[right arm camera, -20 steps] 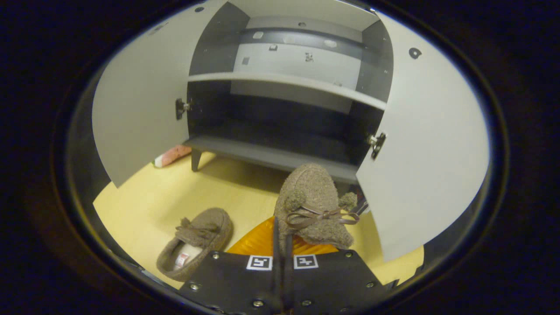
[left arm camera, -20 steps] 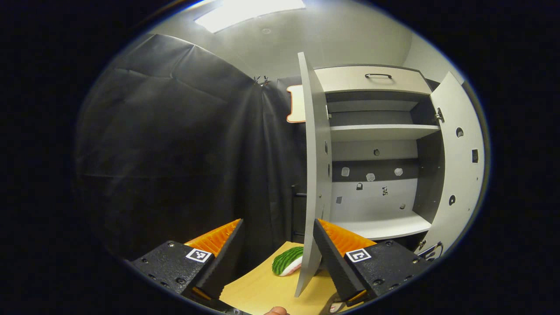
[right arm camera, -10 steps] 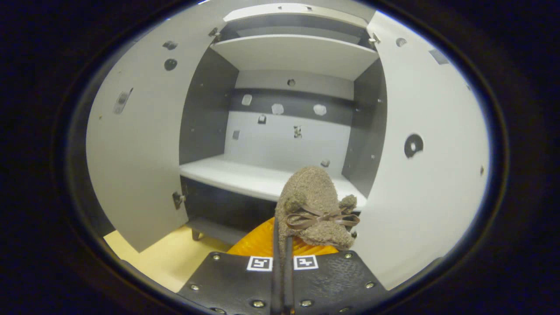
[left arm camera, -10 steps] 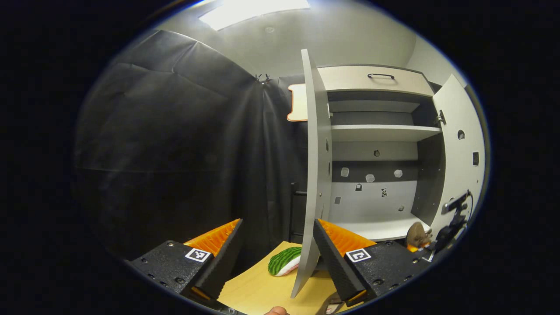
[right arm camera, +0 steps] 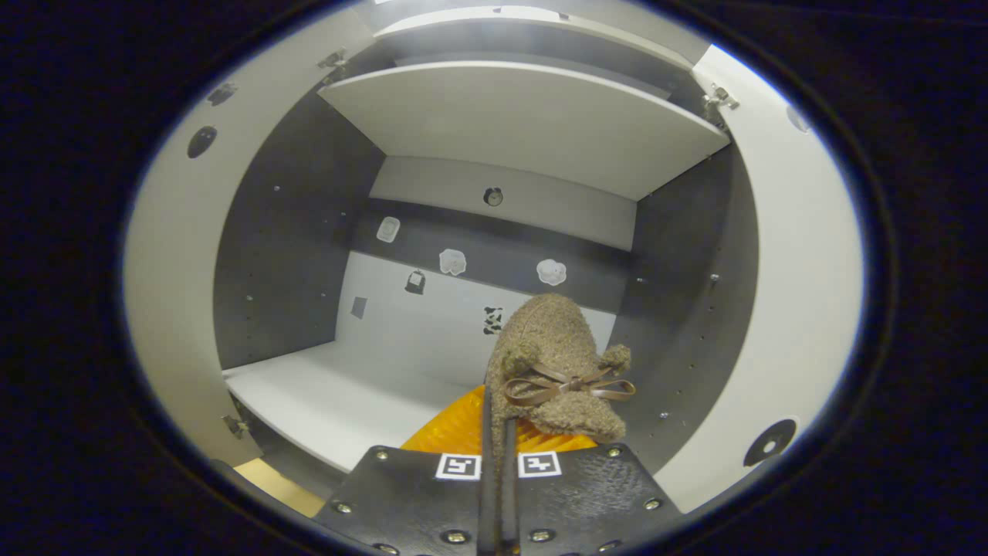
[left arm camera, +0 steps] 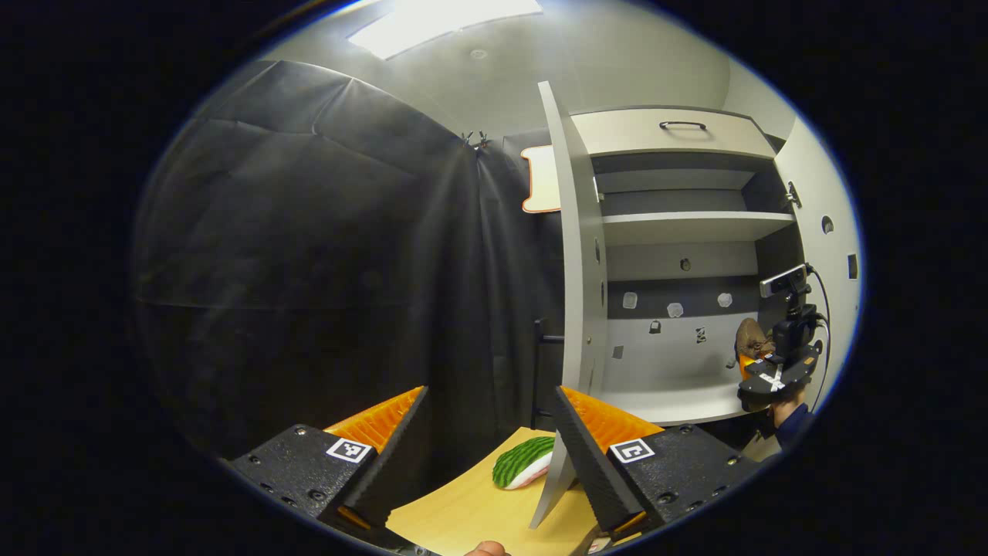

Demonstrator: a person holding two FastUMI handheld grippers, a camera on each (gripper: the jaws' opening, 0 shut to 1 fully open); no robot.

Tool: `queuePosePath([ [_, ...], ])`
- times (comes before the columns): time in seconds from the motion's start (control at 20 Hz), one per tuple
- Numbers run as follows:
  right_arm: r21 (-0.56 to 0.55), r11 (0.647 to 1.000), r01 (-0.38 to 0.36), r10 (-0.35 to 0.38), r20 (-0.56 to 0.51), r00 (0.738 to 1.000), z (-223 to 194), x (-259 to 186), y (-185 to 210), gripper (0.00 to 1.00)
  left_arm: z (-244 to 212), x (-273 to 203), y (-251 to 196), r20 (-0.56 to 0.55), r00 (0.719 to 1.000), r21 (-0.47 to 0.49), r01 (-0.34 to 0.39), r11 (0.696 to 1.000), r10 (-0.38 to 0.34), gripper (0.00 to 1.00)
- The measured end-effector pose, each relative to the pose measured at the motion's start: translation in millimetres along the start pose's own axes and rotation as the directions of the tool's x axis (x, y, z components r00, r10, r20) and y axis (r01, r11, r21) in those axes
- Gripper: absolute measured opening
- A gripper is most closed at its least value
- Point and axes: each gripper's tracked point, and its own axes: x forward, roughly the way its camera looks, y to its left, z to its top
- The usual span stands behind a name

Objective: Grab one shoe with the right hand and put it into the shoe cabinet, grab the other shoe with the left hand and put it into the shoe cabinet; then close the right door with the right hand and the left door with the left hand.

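Right gripper (right arm camera: 498,432) was clenched on the brown fuzzy slipper (right arm camera: 552,363), fingers nearly together on its edge. The slipper was held inside the shoe cabinet (right arm camera: 525,123), above the white lower shelf (right arm camera: 324,394), near the cabinet's right wall. Left gripper (left arm camera: 486,432) was released, jaws wide apart, just in front of the cabinet's open left door (left arm camera: 583,255).

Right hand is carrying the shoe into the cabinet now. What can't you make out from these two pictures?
- Second shoe: its place cannot be told.
- Shoe, right gripper view: the sole and the grip point are hidden behind its own upper and the right gripper.
- Shoe's height above the shelf: cannot tell.
- Green thing on the floor, left gripper view: partly hidden by the left door.
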Motion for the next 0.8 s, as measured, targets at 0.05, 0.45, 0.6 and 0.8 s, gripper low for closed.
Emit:
queuePosePath([
  [0.05, -0.002, 1.0, 0.006, -0.006, -0.012, 1.0, -5.4, 12.8, -0.1, 0.03, -1.2, 0.6, 1.3, -0.002, 1.0, 0.002, -0.009, 1.0, 0.009, 0.93],
  [0.45, -0.035, 0.999, 0.031, -0.035, -0.122, 0.992, -42.9, 72.2, -2.3, 0.03, -10.3, -9.5, 14.5, -0.023, 0.996, 0.014, -0.086, 0.996, 0.087, 0.96],
  [0.6, -0.027, 0.999, 0.023, -0.027, -0.145, 0.989, -52.5, 83.5, 4.1, 0.05, -10.0, -18.7, 23.4, -0.021, 0.993, 0.009, -0.117, 0.993, 0.117, 0.93],
  [0.8, -0.009, 0.999, 0.04, -0.041, -0.206, 0.978, -70.5, 99.2, 8.4, 0.05, -12.1, -36.0, 38.7, -0.029, 0.985, 0.027, -0.167, 0.986, 0.168, 0.93],
])
